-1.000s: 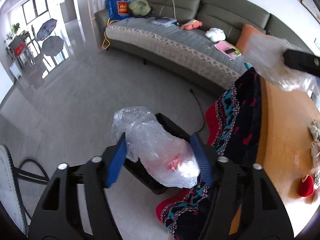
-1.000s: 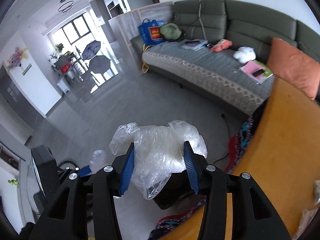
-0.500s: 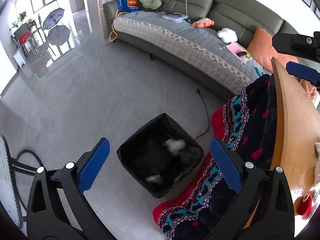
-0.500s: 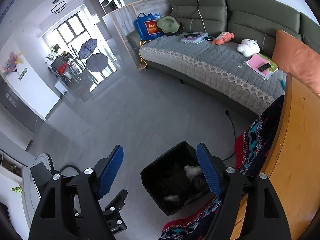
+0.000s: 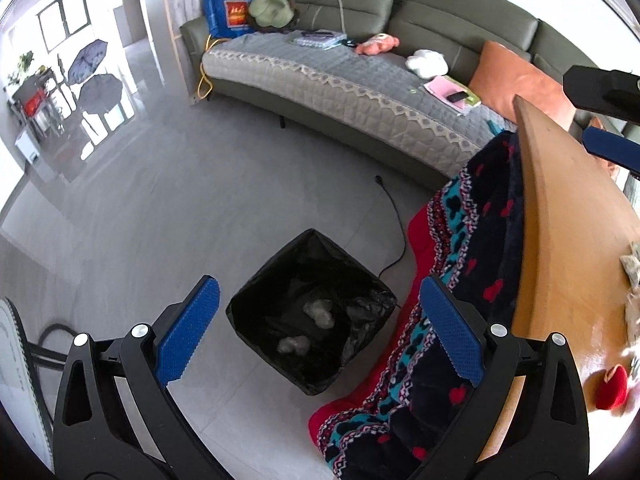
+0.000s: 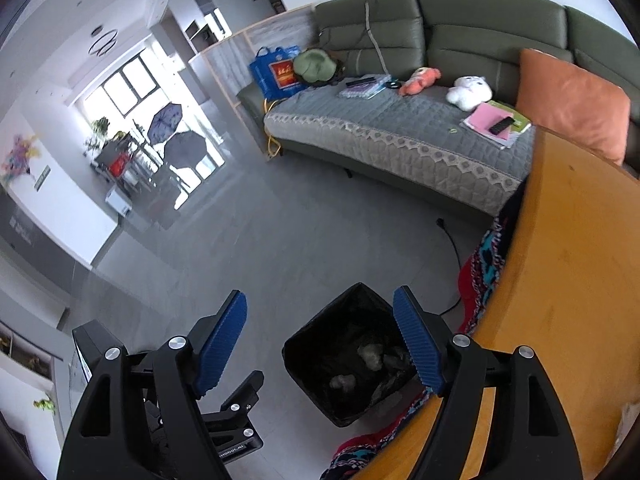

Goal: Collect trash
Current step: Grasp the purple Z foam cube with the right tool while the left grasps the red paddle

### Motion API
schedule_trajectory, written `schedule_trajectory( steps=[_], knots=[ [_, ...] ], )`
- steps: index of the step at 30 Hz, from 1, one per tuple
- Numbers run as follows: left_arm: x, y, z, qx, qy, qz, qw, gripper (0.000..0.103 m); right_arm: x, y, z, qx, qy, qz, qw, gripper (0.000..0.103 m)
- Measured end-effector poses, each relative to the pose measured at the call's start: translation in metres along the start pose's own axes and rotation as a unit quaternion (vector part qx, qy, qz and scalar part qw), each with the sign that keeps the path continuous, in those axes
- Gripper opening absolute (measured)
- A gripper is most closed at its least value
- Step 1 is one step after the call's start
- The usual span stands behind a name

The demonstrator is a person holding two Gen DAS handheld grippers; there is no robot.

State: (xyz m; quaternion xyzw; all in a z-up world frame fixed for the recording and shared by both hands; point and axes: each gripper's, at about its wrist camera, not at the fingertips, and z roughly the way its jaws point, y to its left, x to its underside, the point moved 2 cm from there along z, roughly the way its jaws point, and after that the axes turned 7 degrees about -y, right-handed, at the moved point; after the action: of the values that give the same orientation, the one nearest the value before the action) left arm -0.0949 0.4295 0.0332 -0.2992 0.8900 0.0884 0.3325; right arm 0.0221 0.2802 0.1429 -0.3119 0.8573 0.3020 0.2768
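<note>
Dropped both plastic wads into the bin (image 5: pixel 310 316) since a second ago; jaws just opened. Left gripper (image 5: pixel 316 336) now spread wide and empty, poised over the bin mouth. Right gripper (image 6: pixel 320 344) likewise parted, nothing between pads, bin at 5 o'clock of its centre. Pale wads (image 5: pixel 318 312) lying on the black liner, well inside the rim. Blanket (image 5: pixel 460 280) crowding the bin at 3 o'clock, table (image 5: pixel 568 240) edge beyond it. Bare floor (image 5: pixel 180 200) from 9 to 12 o'clock, free for pulling back. More scraps likely waiting on the table.
</note>
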Motion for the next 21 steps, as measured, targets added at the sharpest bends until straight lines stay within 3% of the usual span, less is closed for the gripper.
schedule_trajectory(
  steps=[7, 14, 21],
  knots=[
    [0.000, -0.040, -0.022, 0.031, -0.015, 0.022, 0.9992, 0.097, 0.015, -0.021, -0.046, 0.003, -0.019, 0.002, 1.000, 0.076],
    [0.004, -0.106, -0.038, 0.078, -0.013, 0.063, 0.9949, 0.097, 0.030, -0.057, -0.099, 0.035, -0.034, -0.003, 0.999, 0.076],
    [0.020, -0.183, -0.058, 0.143, -0.006, 0.123, 0.9820, 0.097, 0.055, -0.114, -0.158, 0.085, -0.054, 0.014, 0.995, 0.076]
  ],
)
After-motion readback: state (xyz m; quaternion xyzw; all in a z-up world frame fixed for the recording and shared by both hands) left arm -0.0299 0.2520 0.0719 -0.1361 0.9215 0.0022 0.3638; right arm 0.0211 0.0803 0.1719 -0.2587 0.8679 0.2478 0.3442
